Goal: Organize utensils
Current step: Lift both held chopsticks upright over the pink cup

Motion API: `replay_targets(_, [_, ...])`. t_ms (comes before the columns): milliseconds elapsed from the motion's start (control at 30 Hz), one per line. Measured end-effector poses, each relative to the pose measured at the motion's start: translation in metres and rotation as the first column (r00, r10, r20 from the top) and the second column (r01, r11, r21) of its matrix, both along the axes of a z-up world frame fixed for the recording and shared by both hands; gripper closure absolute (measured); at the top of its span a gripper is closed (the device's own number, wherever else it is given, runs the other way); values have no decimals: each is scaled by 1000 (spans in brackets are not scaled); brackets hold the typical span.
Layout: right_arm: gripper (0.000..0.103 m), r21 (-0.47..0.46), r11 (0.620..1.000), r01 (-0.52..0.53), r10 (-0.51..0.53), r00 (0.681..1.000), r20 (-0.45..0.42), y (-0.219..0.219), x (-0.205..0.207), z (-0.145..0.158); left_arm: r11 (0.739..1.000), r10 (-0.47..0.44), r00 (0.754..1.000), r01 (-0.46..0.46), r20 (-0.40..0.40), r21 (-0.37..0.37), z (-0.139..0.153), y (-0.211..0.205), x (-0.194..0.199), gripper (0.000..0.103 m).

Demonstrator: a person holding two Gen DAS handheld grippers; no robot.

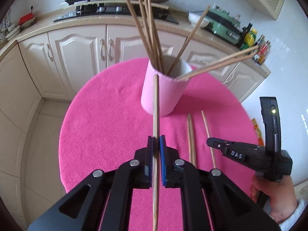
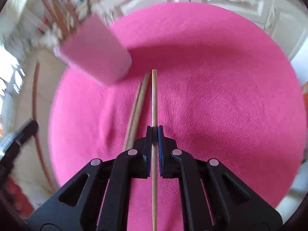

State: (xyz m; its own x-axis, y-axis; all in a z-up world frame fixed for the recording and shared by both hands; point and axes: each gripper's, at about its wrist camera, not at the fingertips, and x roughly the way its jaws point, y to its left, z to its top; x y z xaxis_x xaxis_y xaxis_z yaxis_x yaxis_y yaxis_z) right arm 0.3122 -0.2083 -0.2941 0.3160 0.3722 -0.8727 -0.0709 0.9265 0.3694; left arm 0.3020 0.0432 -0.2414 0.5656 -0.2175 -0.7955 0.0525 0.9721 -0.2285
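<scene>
Several chopsticks [image 1: 146,28] already stand in the pink cup [image 1: 163,92], upper middle. The left gripper [image 1: 156,144] and the right gripper [image 2: 154,132] each pinch one chopstick. Two more [image 1: 191,138] lie on the pink tabletop [image 1: 100,127].

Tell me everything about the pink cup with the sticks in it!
The pink cup is a tall, plain, matte cylinder with an open top and a white inside. It stands upright on the bright pink fuzzy cloth. Several thin brown wooden chopsticks stick out, leaning different ways against its rim. No hand-held gripper touches it.
</scene>
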Motion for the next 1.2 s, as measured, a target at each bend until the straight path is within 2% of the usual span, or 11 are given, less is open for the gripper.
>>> replay_targets(133, [97, 132, 990, 53, -67, 992, 104, -25, 3, 20, 998, 15, 994, -8, 104, -61, 25, 4, 0, 96])
replay_targets(233, [97, 207, 977, 55, -104, 967, 232, -37, 11, 43, 995, 26, 980, -7, 199, -95, 45, 4, 5, 96])
replay_targets(400, [97, 299, 954, 31, -151, 911, 384, -53, 38, 69, 991, 53, 944, -8, 326, -136, 74, 3, 22, 96])
replay_targets(500, [97, 321, 947, -4, -161, 858, 488, -48, 52, 90, 987, 75, 917, -13, 391, -159, 87, 2, 37, 96])
replay_targets(533, [97, 317, 948, -12, -168, 828, 535, -46, 59, 98, 986, 85, 903, -15, 420, -166, 92, 2, 44, 96])
replay_targets(600, [97, 336, 941, -33, -182, 789, 586, -44, 60, 111, 984, 102, 884, -21, 456, -178, 97, 2, 52, 96])
replay_targets(667, [97, 357, 933, -54, -206, 732, 650, -42, 71, 122, 981, 115, 867, -22, 485, -192, 100, 1, 59, 96])
replay_targets(767, [97, 393, 915, -94, -234, 669, 705, -37, 86, 134, 981, 129, 836, -28, 534, -192, 105, 0, 70, 96])
replay_targets(900, [97, 431, 891, -146, -253, 627, 737, -32, 104, 140, 976, 161, 803, -42, 575, -215, 106, 1, 86, 96])
replay_targets(1133, [97, 485, 840, -243, -257, 609, 750, -24, 126, 132, 979, 167, 771, -58, 614, -193, 94, -4, 102, 96])
replay_targets(1200, [97, 486, 836, -256, -255, 603, 756, -22, 125, 127, 980, 164, 765, -57, 623, -188, 91, -6, 105, 96])
